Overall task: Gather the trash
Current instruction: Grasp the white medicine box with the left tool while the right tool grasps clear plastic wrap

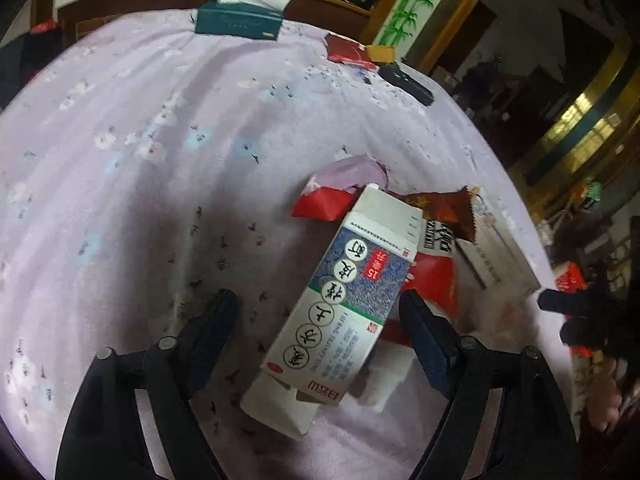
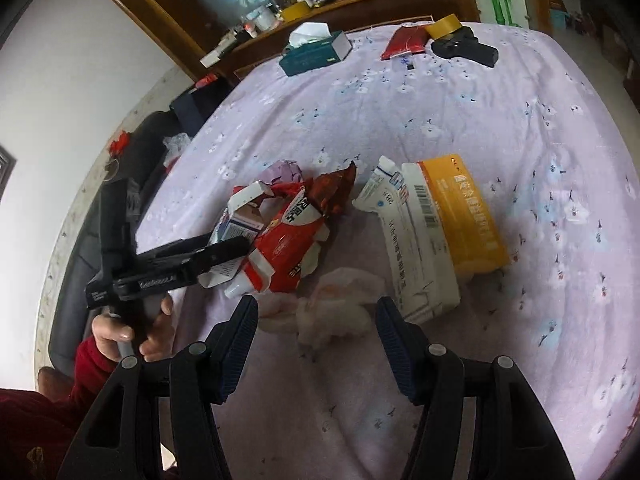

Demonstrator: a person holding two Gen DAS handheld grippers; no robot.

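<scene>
A heap of trash is seen on a lilac, flower-printed bed sheet [image 2: 460, 128]. The left hand-held gripper [image 1: 320, 312] is held open, its two fingers spread to either side of a blue-and-white medicine box [image 1: 340, 300]; the box lies between the fingers, nearer the right one, and whether either pad touches it cannot be told. Just beyond the box, a red snack wrapper [image 1: 436, 280] and a crumpled lilac-and-red paper [image 1: 344, 184] are piled against it.

In the right wrist view, the right hand-held gripper [image 2: 316, 320] is likewise spread open and grasps nothing. A crumpled white tissue [image 2: 340, 304] lies on the sheet between its fingertips. A white carton [image 2: 416, 240] and a yellow box [image 2: 468, 216] lie side by side, touching, just right of the tissue. The left hand [image 2: 132, 332] is seen at the lower left, gripping the handle of its tool.

At the far edge of the bed a teal tissue box [image 2: 316, 52], a roll of tape [image 2: 442, 26] and a black object [image 2: 468, 50] are set well apart from the heap.
</scene>
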